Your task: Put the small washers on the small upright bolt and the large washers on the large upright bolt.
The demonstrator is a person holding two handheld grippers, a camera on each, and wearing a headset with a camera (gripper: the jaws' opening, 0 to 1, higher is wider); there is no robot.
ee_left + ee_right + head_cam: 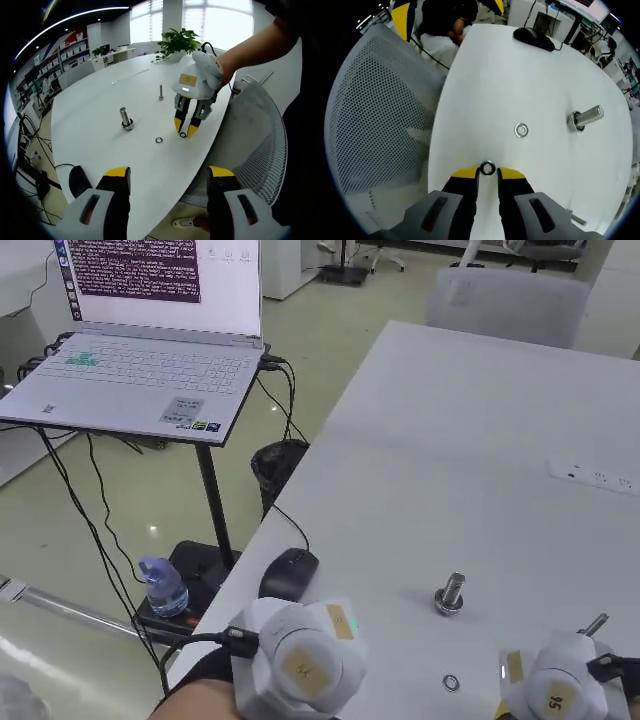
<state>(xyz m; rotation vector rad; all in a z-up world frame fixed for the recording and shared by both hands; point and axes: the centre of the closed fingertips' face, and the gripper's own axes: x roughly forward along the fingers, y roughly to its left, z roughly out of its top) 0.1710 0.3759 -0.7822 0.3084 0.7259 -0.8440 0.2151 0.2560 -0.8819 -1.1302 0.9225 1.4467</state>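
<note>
"Washers: where are they?"

"One washer [487, 168] is pinched between the tips of the right gripper [487, 175], down on the counter [520, 70] near its edge. A second washer [521, 130] lies loose between it and the large bolt [585, 117]."

"And the small bolt [161, 92]?"

"Upright, right of the large one. The left gripper [167, 172] is spread wide by the near edge."

White table [430, 440] bears large bolt [451, 595], small bolt [594, 624], washer [451, 681], mouse [288, 572].
</note>
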